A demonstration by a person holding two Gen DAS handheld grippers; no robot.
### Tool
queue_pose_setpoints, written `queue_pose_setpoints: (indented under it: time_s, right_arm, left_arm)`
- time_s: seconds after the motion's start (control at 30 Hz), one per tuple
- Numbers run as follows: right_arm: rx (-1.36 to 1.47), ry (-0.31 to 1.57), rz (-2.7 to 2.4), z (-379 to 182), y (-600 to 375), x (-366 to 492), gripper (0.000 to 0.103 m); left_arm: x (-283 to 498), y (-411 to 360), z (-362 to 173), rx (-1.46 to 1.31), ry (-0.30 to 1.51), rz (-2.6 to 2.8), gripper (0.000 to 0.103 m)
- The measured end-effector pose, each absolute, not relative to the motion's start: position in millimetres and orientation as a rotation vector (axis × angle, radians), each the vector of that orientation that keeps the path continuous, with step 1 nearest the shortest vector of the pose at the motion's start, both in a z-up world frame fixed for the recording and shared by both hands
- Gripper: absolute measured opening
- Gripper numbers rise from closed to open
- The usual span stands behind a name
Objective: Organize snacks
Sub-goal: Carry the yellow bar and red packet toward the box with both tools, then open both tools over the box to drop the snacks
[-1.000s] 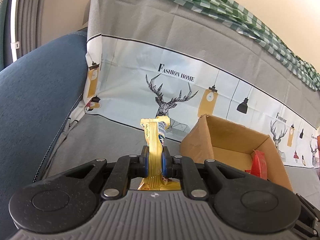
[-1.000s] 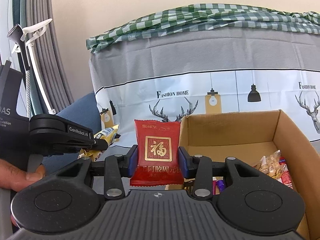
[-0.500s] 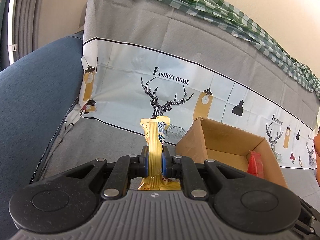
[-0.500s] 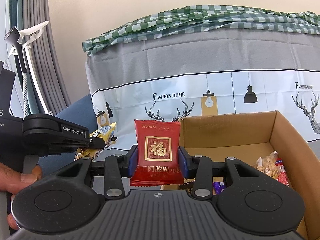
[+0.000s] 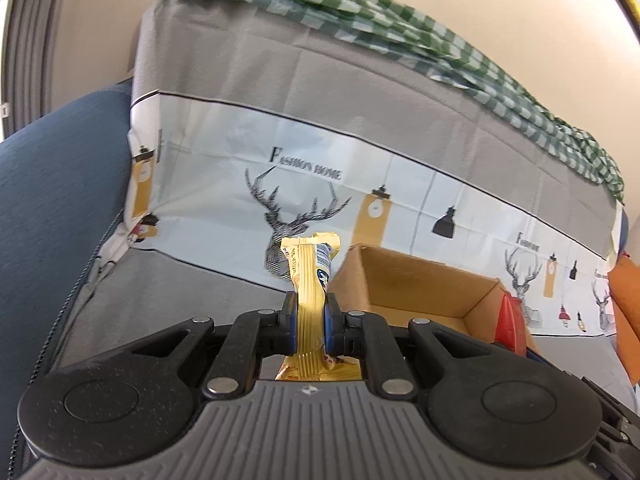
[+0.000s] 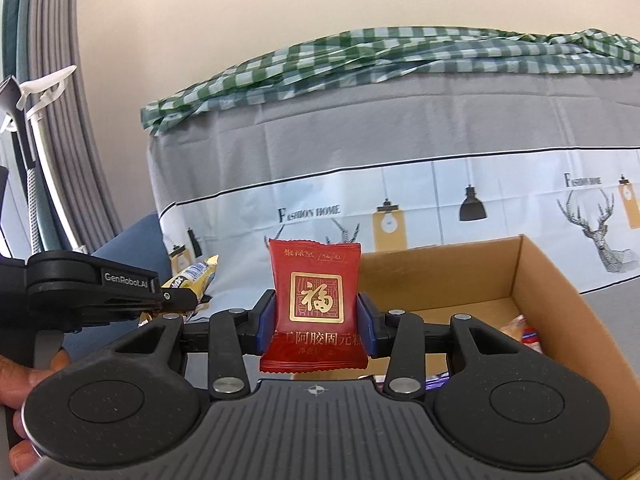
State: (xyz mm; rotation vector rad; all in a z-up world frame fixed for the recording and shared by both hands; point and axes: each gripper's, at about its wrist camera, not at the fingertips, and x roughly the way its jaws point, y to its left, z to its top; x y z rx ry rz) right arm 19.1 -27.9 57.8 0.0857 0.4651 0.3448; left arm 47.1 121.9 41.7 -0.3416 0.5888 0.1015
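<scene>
My left gripper (image 5: 311, 322) is shut on a yellow snack packet (image 5: 310, 280), held upright just left of the open cardboard box (image 5: 420, 280). My right gripper (image 6: 316, 322) is shut on a red snack packet (image 6: 316, 300) with a gold character, held upright in front of the box's (image 6: 536, 280) left wall. The left gripper (image 6: 180, 300) with the yellow packet (image 6: 194, 278) shows at the left in the right wrist view. The red packet (image 5: 512, 322) shows at the box's right in the left wrist view. Several snacks (image 6: 520, 330) lie inside the box.
A grey sofa cover with deer and lamp prints (image 5: 312, 184) runs behind the box. A green checked cloth (image 6: 360, 64) lies along the sofa top. A blue armrest (image 5: 48, 200) stands at the left. Grey curtains (image 6: 60, 120) hang at far left.
Both views have shifted a little to the right: the box and sofa print sit further right in the right wrist view. Both grippers keep their packets.
</scene>
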Motion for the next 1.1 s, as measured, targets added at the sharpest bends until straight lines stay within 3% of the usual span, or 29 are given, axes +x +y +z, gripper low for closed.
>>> queue_pose_setpoints:
  time_s: [0.7, 0.77, 0.83, 1.03, 1.1]
  right_arm:
    - [0.117, 0.424, 0.165, 62.4, -105.6, 29.6, 0.045]
    - [0.124, 0.434, 0.133, 61.2, -110.8, 31.6, 0.051]
    - [0.146, 0.443, 0.084, 59.9, -118.1, 33.2, 0.078]
    - [0.189, 0.482, 0.058, 55.0, -130.9, 38.4, 0.081]
    - [0.185, 0.484, 0.052, 54.5, -131.6, 38.9, 0.086]
  left_arm:
    - [46.5, 25.4, 48.0, -0.261, 0.471, -0.195, 0.013]
    - [44.0, 20.1, 50.2, -0.264, 0.452, -0.235, 0.02]
    - [41.8, 18.9, 51.7, -0.279, 0.437, -0.255, 0.036]
    - [40.1, 22.0, 52.5, -0.284, 0.437, -0.256, 0.037]
    - [40.2, 23.0, 52.8, -0.283, 0.443, -0.252, 0.039]
